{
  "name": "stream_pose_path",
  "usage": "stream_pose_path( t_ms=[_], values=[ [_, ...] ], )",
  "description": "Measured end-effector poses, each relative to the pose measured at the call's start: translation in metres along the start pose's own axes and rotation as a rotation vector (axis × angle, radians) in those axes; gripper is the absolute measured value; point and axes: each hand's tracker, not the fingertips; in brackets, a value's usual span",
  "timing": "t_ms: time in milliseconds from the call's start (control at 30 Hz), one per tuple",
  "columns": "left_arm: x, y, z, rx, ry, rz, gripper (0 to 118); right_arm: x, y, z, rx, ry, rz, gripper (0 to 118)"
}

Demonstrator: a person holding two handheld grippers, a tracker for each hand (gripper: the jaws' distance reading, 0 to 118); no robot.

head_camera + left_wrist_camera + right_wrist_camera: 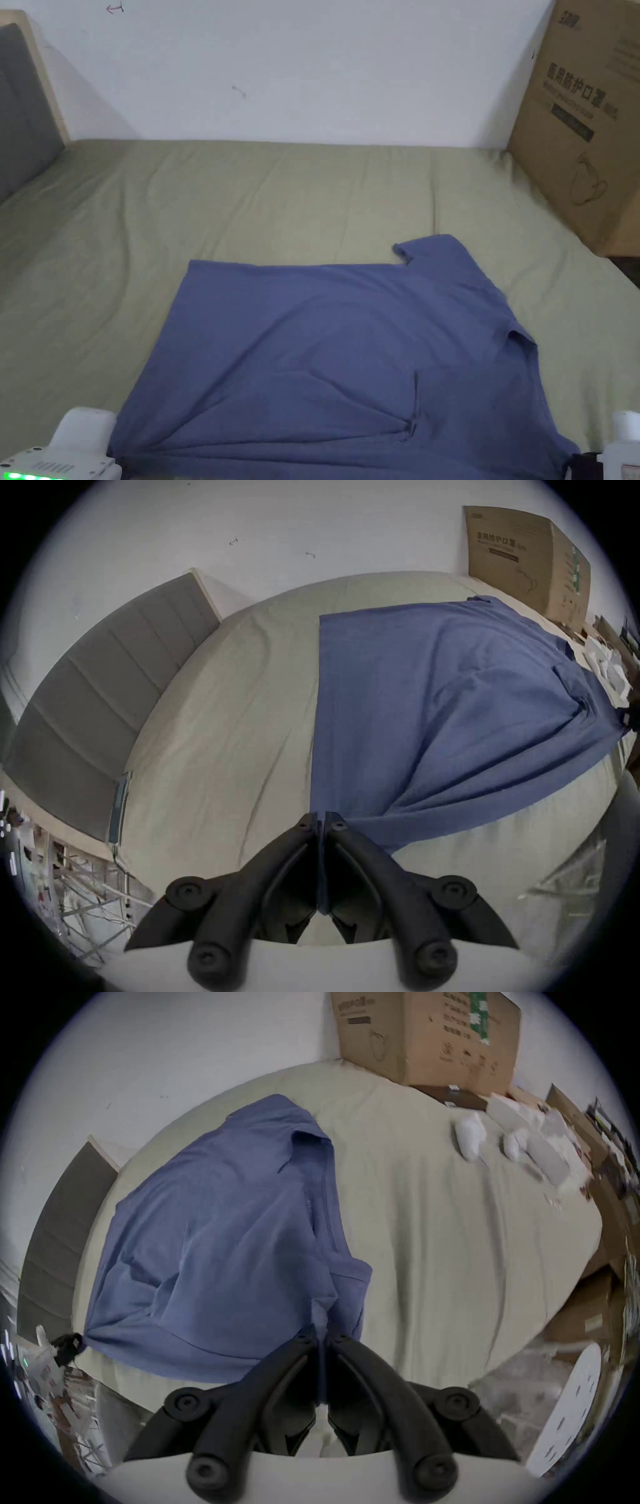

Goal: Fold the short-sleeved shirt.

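The blue short-sleeved shirt (337, 350) lies spread on the bed (250, 187), its near edge drawn toward the person and one sleeve (437, 253) pointing to the far side. The left tool (320, 823) is clenched on the near hem corner, cloth pinched between its jaws; the right tool (322, 1333) likewise grips the near edge by the other sleeve. The fabric looks thin, light and limp, creasing in fans toward each grip, so it will probably sag and drag. Corners and seams seem the safest holds.
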Motion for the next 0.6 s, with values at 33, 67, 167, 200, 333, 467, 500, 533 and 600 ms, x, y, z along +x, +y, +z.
stream_pose_path(
  t_ms=[33,67,167,200,333,467,500,533,600],
  values=[
    [0.001,-0.004,0.004,-0.006,0.013,-0.009,1,0.002,-0.006,0.001,0.003,0.003,0.007,2],
    [0.000,-0.010,0.005,-0.006,0.014,-0.008,1,0.003,-0.011,0.000,-0.005,0.002,0.013,2],
    [0.003,-0.015,0.005,-0.029,-0.007,0.001,11,0.001,-0.018,-0.001,-0.006,0.003,0.025,2],
    [0.005,-0.017,0.007,-0.037,-0.013,0.004,25,0.000,-0.019,0.000,0.006,0.004,0.034,2],
    [-0.002,-0.023,0.026,-0.023,-0.109,0.086,94,-0.002,-0.014,0.005,0.028,-0.026,0.062,69],
    [-0.023,-0.021,0.050,0.031,-0.150,0.210,93,0.000,-0.004,0.021,0.063,-0.002,0.051,76],
    [-0.031,-0.018,0.054,0.036,-0.167,0.250,92,-0.001,-0.001,0.024,0.075,0.011,0.048,76],
    [-0.037,-0.014,0.058,0.043,-0.191,0.292,86,-0.002,0.003,0.026,0.082,0.023,0.050,75],
    [-0.050,-0.006,0.057,0.077,-0.236,0.384,41,-0.008,0.011,0.030,0.105,0.038,0.070,59]
  ],
)
